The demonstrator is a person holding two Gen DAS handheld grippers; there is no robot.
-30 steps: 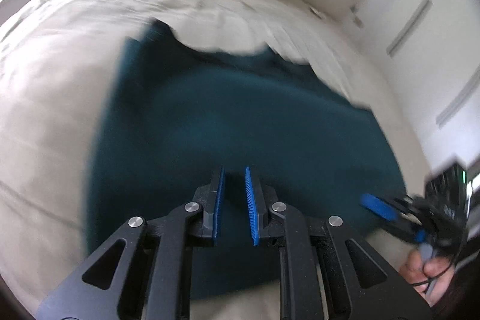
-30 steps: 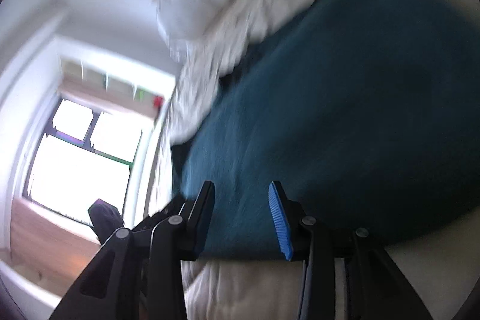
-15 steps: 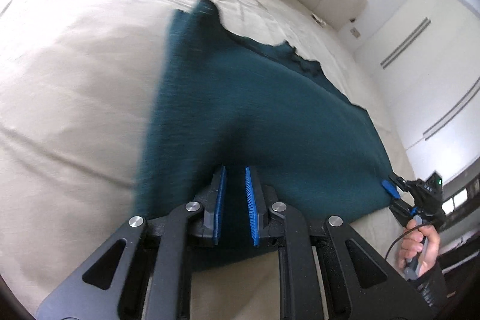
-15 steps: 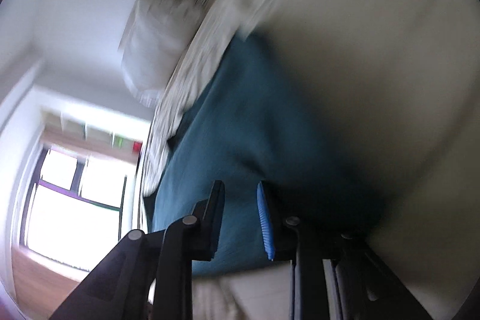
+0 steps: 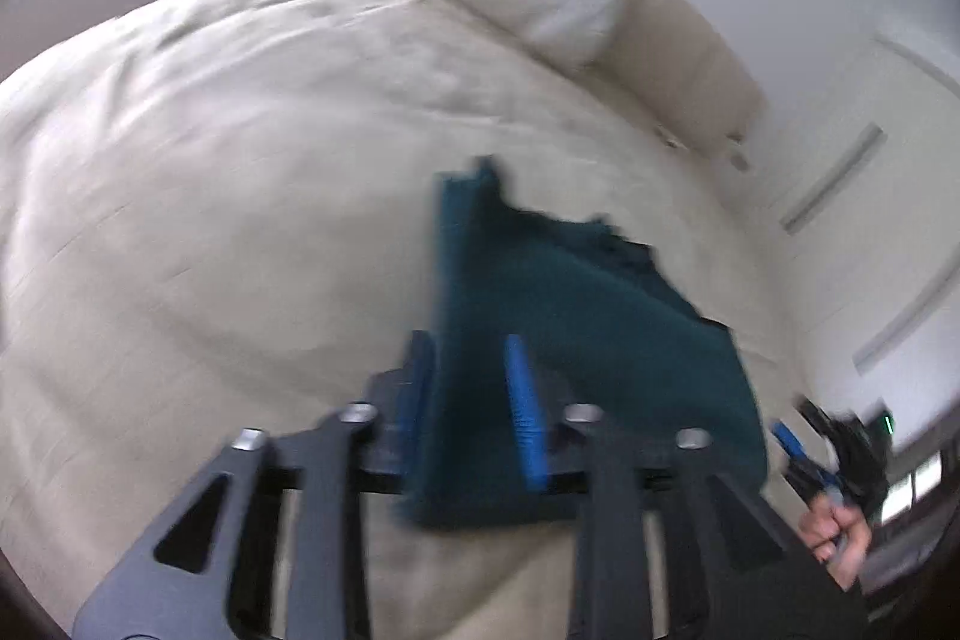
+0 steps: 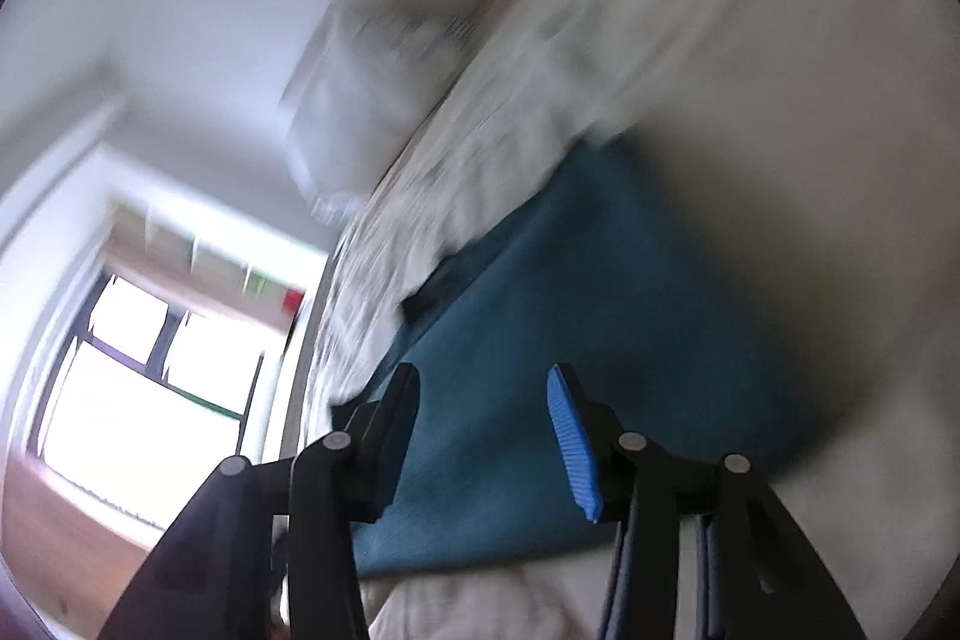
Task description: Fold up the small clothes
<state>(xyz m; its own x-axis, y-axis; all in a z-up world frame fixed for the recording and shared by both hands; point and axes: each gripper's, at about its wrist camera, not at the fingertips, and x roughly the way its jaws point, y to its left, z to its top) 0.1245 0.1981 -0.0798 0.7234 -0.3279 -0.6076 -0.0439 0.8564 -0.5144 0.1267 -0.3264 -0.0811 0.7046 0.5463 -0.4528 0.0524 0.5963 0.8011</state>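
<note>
The dark teal garment [image 5: 576, 328] lies flat on the cream bedspread [image 5: 210, 232], spread as a broad, roughly rectangular panel. Its fabric is a soft, matte knit, uniform in colour, with no print visible. In my left wrist view, the near edge sits low in front of me and runs nearly straight. The left edge is also straight and shows a narrow doubled band. The far edge is uneven, with a raised point at the left corner and a darker, rumpled fold toward the right. In my right wrist view, the same garment [image 6: 540, 340] appears smooth and flat, its far corner reaching toward the pillow end of the bed.
</note>
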